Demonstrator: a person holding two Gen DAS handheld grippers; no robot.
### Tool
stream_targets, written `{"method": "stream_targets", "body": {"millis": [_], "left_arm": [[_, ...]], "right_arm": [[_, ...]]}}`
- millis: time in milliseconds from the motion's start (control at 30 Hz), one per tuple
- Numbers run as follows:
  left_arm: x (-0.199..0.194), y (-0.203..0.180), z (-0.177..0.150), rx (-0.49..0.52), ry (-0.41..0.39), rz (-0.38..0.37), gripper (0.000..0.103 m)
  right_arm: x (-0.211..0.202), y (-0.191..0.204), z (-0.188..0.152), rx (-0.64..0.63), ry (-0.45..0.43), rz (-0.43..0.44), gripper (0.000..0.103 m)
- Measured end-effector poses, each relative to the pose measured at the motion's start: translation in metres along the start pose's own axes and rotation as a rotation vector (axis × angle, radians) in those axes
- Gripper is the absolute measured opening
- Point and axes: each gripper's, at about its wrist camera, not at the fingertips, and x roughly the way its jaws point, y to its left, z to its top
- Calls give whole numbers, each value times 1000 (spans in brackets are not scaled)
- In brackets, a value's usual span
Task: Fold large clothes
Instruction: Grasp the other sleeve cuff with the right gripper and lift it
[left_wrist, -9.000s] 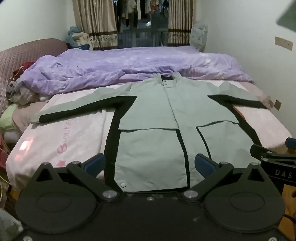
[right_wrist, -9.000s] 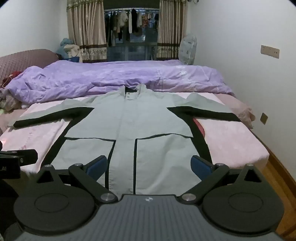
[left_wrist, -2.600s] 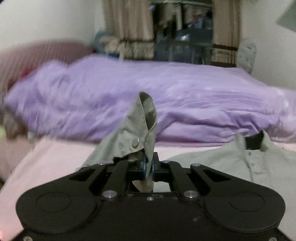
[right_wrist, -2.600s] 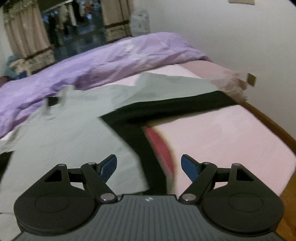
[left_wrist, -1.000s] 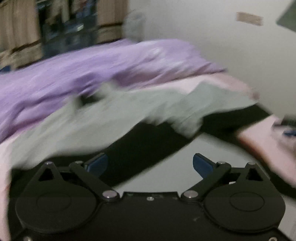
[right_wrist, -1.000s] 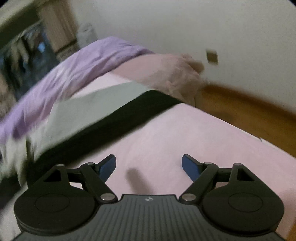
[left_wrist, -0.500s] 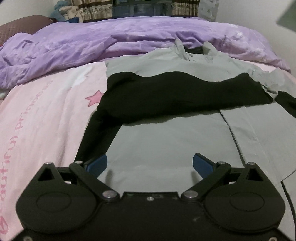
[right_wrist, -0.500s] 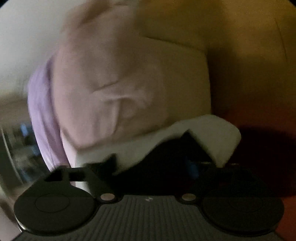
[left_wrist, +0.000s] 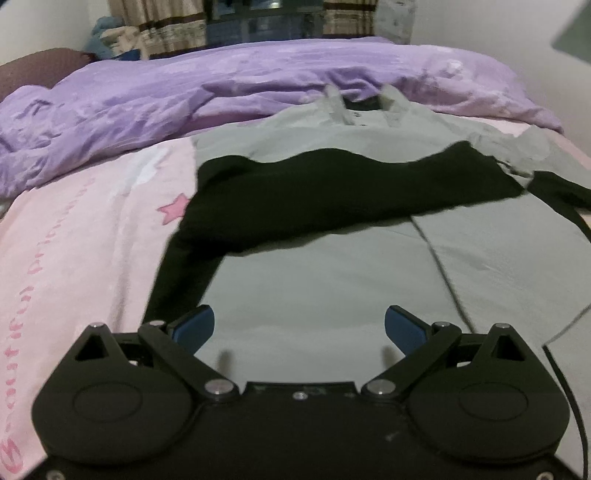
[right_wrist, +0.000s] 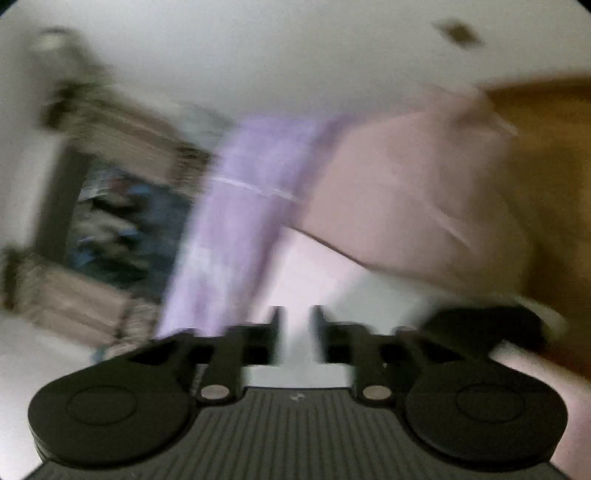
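Note:
A grey-green jacket (left_wrist: 332, 280) with black panels lies flat on the bed, collar (left_wrist: 362, 107) toward the far side. One black-backed sleeve (left_wrist: 351, 184) is folded across its chest. My left gripper (left_wrist: 299, 328) is open and empty, low over the jacket's lower front panel. The right wrist view is badly blurred. There my right gripper (right_wrist: 298, 332) has its jaws close together with a pale strip of the other sleeve (right_wrist: 376, 299) between them, and they are opening. That sleeve's black cuff (right_wrist: 480, 325) hangs to the right of the fingers.
A rumpled purple duvet (left_wrist: 147, 103) fills the far half of the bed. Pink printed sheet (left_wrist: 74, 240) lies bare to the jacket's left. Curtains and a window (right_wrist: 92, 166) stand beyond the bed, with wooden floor (right_wrist: 546, 166) past its right edge.
The right gripper closed on the sleeve end at the bed's edge and has swung up and rolled, lifting it. The left gripper swept left and settled over the jacket's lower panel.

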Motion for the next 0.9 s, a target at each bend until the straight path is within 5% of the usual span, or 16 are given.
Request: {"method": "stream_targets", "body": {"millis": [33,233,400,433,467,500,700,800,900], "left_arm": [[0,-1,-1,1,1,-7,101],[1,-8,-6,8,13,-48,101],[2,-13,-15,32,32,-74,101],[2,-14,-16,40,34,-72,101],[2,-14,-16,45,34,-69,101],[1,-14,-17,48,33,-71,101],[0,-7,-15,44,24,-90,101],[2,-9,-15,49,30,-89,100],[3,-13,-16,57,35,-110,100]], "right_arm": [[1,-10,-5,58,36,-52,65],[4,-44,-48,128,148,-208,64],[2,-68,-61,273,26,-58,68],[11,-74,-55,310,-8,-17,49],[19,-81,-50,362,-37,-12,5],[28,-86,-48,375,-37,-38,3],[27,5,-80,-112,-54,128,3],[29,44,-123,-203,49,224,2],[45,67,-177,-309,158,212,2]]}}
